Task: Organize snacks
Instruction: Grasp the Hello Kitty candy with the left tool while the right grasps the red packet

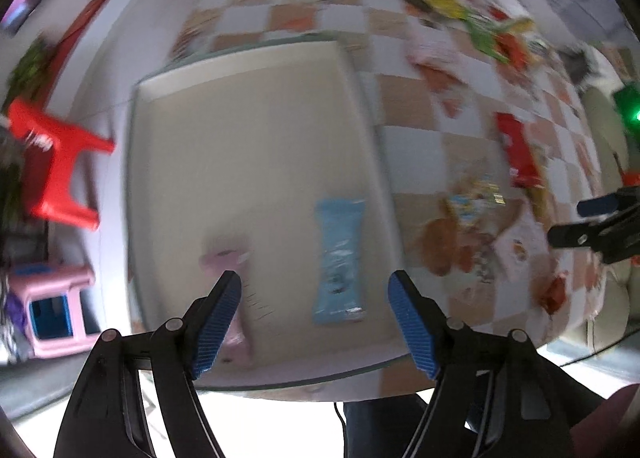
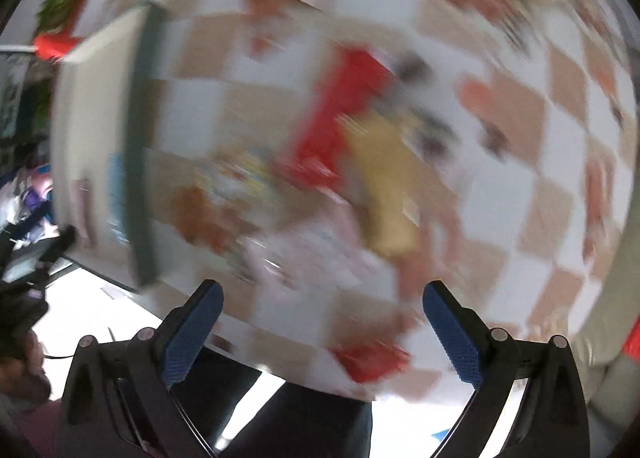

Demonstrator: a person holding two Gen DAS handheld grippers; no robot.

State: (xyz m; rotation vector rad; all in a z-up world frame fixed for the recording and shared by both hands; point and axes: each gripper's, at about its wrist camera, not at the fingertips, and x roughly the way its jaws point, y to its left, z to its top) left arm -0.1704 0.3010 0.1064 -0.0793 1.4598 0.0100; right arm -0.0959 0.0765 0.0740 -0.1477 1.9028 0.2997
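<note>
A cream tray [image 1: 240, 130] lies on the checkered table. In it are a light blue snack packet [image 1: 340, 258] and a pink packet [image 1: 230, 298]. My left gripper [image 1: 314, 322] is open and empty above the tray's near edge. My right gripper [image 2: 322, 332] is open and empty above loose snacks: a long red packet [image 2: 340, 114], a yellow-tan packet [image 2: 388, 182], a pale pink packet [image 2: 312, 254] and a small red packet [image 2: 372, 358]. The right wrist view is heavily blurred. The right gripper also shows in the left wrist view [image 1: 572, 222], to the right of the tray.
Several more packets lie on the table: a red one [image 1: 518, 150], a colourful one [image 1: 472, 206], green and yellow ones [image 1: 492, 30] at the far right. A red stool [image 1: 56, 166] and a pink stool [image 1: 52, 306] stand on the floor to the left. The tray's edge [image 2: 140, 146] shows at left.
</note>
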